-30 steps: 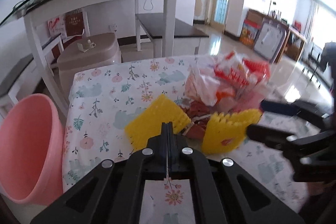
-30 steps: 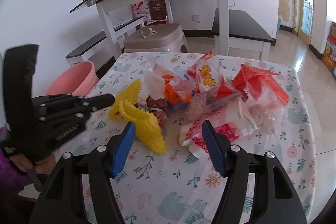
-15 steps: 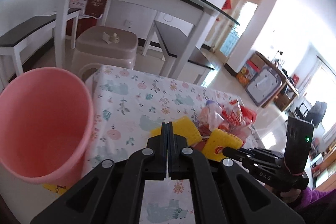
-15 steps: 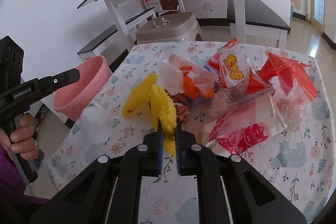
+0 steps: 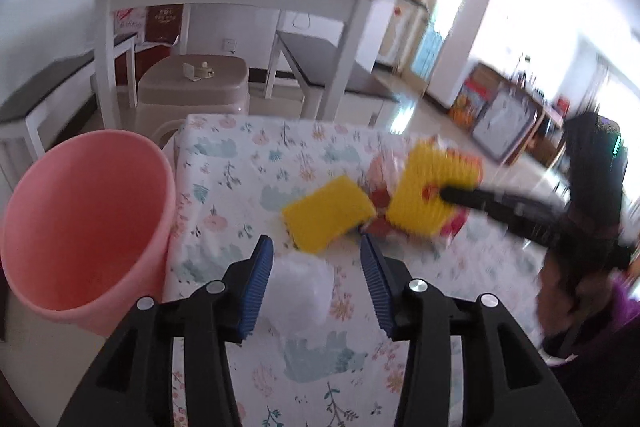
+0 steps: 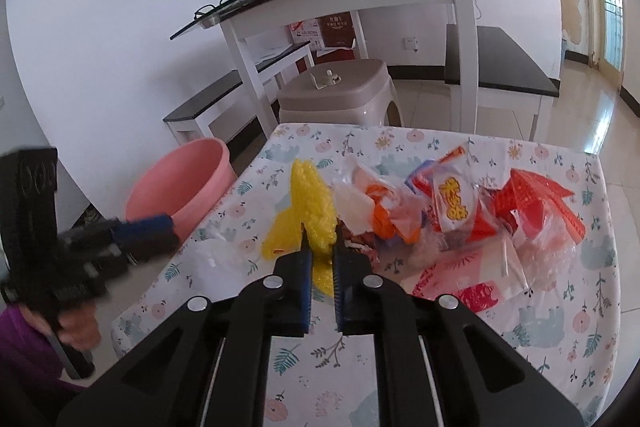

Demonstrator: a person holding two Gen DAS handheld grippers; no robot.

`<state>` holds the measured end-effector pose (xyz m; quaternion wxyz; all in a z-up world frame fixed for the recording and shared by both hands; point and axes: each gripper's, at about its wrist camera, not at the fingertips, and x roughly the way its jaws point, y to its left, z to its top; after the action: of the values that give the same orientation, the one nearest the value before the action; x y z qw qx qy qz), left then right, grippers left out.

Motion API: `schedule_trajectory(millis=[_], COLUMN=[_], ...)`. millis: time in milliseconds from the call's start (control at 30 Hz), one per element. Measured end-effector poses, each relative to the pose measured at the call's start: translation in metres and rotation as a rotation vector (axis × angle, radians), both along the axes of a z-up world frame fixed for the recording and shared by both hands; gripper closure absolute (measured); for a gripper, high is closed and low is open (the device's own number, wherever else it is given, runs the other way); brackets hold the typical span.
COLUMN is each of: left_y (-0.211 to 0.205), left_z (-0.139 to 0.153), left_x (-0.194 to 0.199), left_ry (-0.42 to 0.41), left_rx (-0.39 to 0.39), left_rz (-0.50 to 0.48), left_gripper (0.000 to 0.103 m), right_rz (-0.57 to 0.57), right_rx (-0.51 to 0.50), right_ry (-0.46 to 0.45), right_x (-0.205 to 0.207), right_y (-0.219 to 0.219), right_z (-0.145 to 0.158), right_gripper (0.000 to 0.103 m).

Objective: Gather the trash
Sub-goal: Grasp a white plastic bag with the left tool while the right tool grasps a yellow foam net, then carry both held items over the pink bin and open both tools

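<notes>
While the right gripper point(image 6: 320, 261) is pinching a yellow foam net point(image 6: 314, 211) between narrow jaws, most of the trash is still lying on the table point(image 6: 552, 331). The net is standing up off the cloth at the near left edge of the heap, with a second yellow net point(image 5: 326, 213) beside it; from the left wrist view the clamped one is showing as a blurred yellow sheet with the black finger across it.

The left gripper point(image 5: 316, 285) is hanging over the table's near corner, its jaws having just been opening, now about half wide. A crumpled clear plastic bag point(image 5: 302, 289) is lying on the cloth between the blue pads, loose, with neither pad pressing on it.

Further right, the wrappers point(image 6: 452, 205), red, orange and clear, are sitting in one pile in the middle of the table, untouched.

The pink bin point(image 5: 86, 223) is standing on the floor just beside the table's left edge. What can be seen of its inside is looking bare, though the bottom is not fully in view.

Judging from this, the task is only getting started: one net is gripped but not yet over the bin, the clear bag is lying free on the cloth, and the whole pile is waiting.
</notes>
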<state>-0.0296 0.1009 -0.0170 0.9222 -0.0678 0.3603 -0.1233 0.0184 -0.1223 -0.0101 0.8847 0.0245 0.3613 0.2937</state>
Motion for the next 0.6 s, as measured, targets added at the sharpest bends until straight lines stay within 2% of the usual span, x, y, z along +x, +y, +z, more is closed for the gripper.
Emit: schedule_trajectory(millis=[100, 200, 233, 333, 467, 600], left_y=[-0.014, -0.016, -0.015, -0.009, 0.003, 0.030], left_z=[-0.018, -0.032, -0.035, -0.038, -0.023, 0.002], left_x=[0.006, 0.009, 0.010, 0.009, 0.002, -0.007], left_ry=[0.041, 0.063, 0.068, 0.072, 0.032, -0.046], left_rx=[0.099, 0.144, 0.151, 0.134, 0.085, 0.061], left_rz=[0.010, 0.033, 0.039, 0.044, 0.070, 0.158], left_gripper=[0.058, 0.059, 0.071, 0.089, 0.093, 0.094], right_rz=[0.009, 0.015, 0.017, 0.026, 0.056, 0.117], right_rx=[-0.010, -0.022, -0.025, -0.033, -0.025, 0.002], right_ry=[-0.007, -0.013, -0.014, -0.018, -0.017, -0.026], right_x=[0.000, -0.002, -0.002, -0.002, 0.001, 0.009], right_y=[0.004, 0.008, 0.008, 0.013, 0.024, 0.047], right_z=[0.002, 0.004, 0.004, 0.005, 0.010, 0.022], right_gripper=[0.094, 0.094, 0.094, 0.094, 0.094, 0.094])
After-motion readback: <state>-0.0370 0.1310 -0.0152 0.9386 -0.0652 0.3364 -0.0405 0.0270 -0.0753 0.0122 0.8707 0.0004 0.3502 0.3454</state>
